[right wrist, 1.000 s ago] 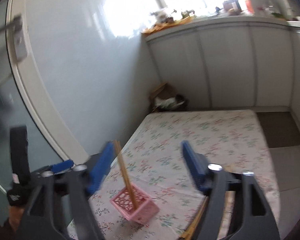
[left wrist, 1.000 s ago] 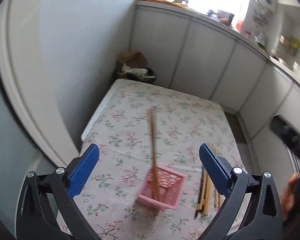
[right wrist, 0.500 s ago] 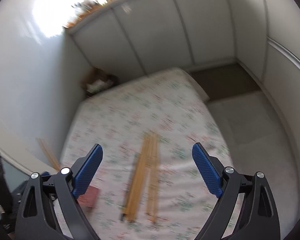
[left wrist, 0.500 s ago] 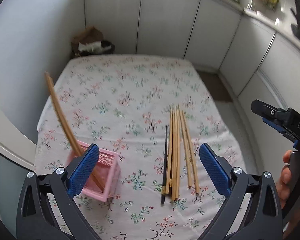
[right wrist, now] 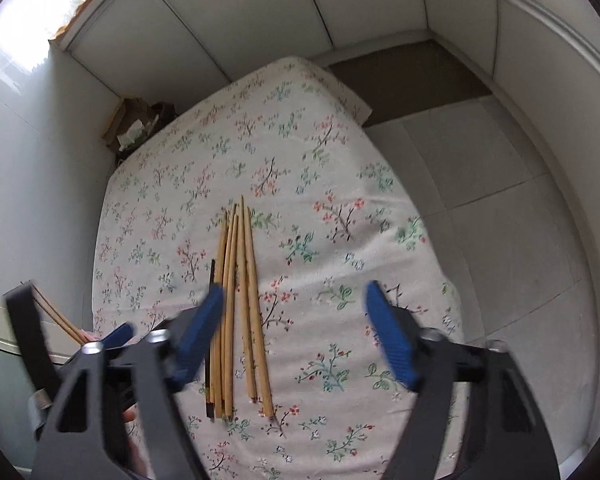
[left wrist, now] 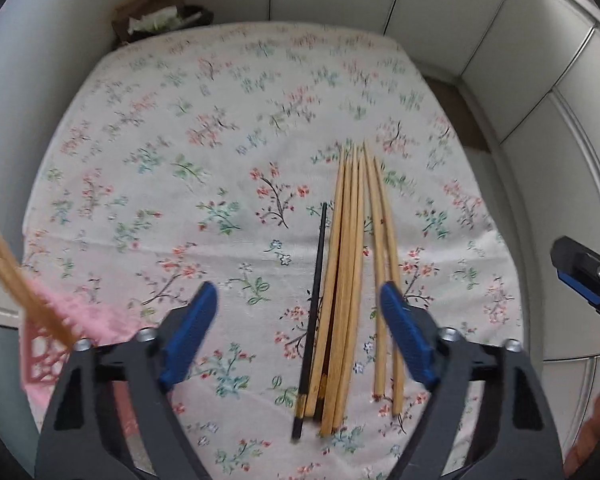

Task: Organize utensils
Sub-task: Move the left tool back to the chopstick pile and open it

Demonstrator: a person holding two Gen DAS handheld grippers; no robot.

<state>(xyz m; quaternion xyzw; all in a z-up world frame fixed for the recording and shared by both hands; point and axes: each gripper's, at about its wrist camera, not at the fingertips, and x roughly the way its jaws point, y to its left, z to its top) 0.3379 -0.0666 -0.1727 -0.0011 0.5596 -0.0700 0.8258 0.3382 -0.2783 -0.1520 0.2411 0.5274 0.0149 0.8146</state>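
Left gripper (left wrist: 296,334) fingers apart, closing, straddling loose bundle of bamboo chopsticks (left wrist: 346,280) on floral-cloth worktop (left wrist: 220,140); nothing pinched yet. Right gripper (right wrist: 294,334) closing empty, just right of bundle. Pink lattice plastic basket (left wrist: 44,352) well left of bundle. Risk: closing fingers scatter sticks, or grab several including black chopstick (left wrist: 312,308).

Left gripper (left wrist: 298,332): black plastic frame with triangular cutouts in each arm, blue ribbed pads (left wrist: 190,338) on the fingers, round silver screws at the finger joints. Right gripper (right wrist: 294,334) had the same build: black arms, triangular cutouts, blue textured pads (right wrist: 392,340), silver screw heads. In the left wrist view the right gripper showed at the edge as a black body with a blue strip and one small screw. Hand (left wrist: 598,428) partly seen there, blurred; no sleeve could be made out.
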